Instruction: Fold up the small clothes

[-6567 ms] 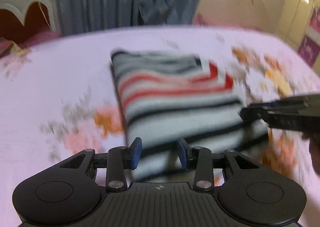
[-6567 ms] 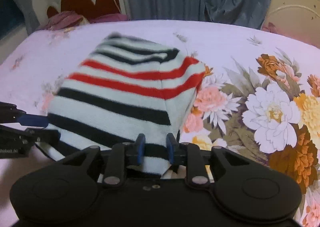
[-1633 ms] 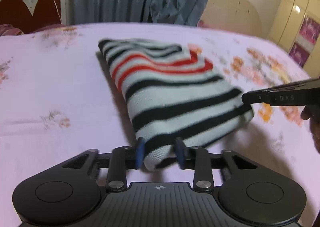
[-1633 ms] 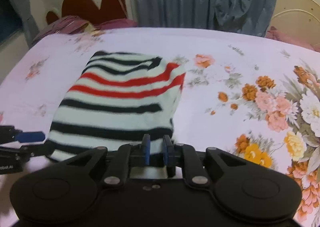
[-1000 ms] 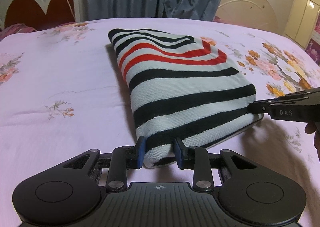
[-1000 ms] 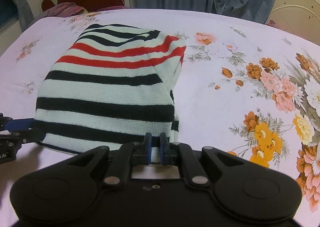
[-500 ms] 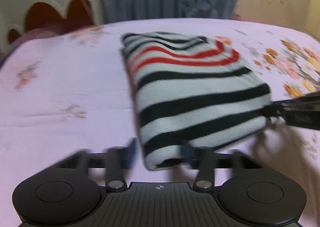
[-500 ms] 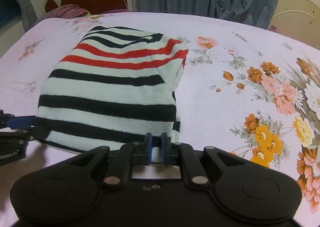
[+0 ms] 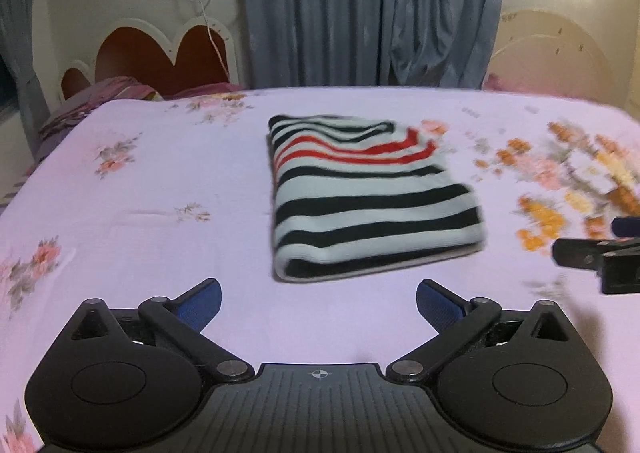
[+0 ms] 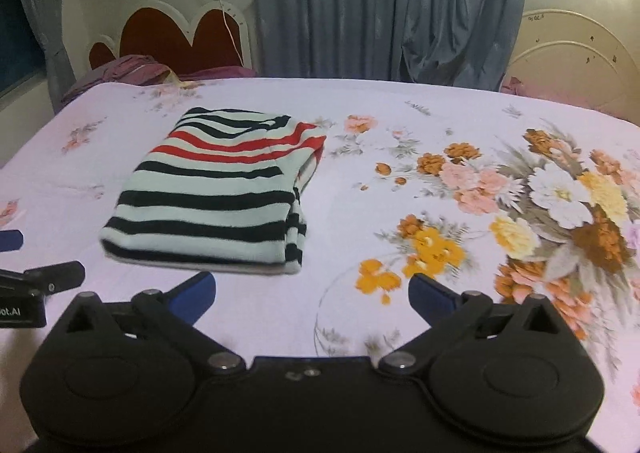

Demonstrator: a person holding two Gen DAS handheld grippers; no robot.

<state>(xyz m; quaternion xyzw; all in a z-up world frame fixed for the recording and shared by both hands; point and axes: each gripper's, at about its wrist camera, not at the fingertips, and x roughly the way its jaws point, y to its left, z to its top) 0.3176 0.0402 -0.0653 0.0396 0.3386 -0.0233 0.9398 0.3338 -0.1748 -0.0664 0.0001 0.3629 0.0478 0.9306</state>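
Observation:
A folded striped sweater (image 9: 368,193) in white, black and red lies flat on the pink floral bedsheet (image 9: 160,189). My left gripper (image 9: 318,299) hangs over the sheet just short of its near edge, jaws opening wide, nothing between them. In the right wrist view the same sweater (image 10: 224,189) lies ahead to the left. My right gripper (image 10: 312,295) is also back from the sweater's near right corner, jaws opening wide and empty. Each gripper shows at the edge of the other's view: the right gripper (image 9: 600,253) and the left gripper (image 10: 32,273).
The bed runs back to a heart-shaped red headboard (image 10: 180,37) with purple bedding (image 10: 132,69) bunched at it. Blue-grey curtains (image 9: 368,9) hang behind. A cream round-topped bed frame (image 10: 576,65) stands at the back right. Big printed flowers (image 10: 560,197) cover the sheet's right side.
Both grippers let go of the sweater's near edge, opened wide, and pulled back and up. The sweater now rests flat on the bed, farther from both cameras.

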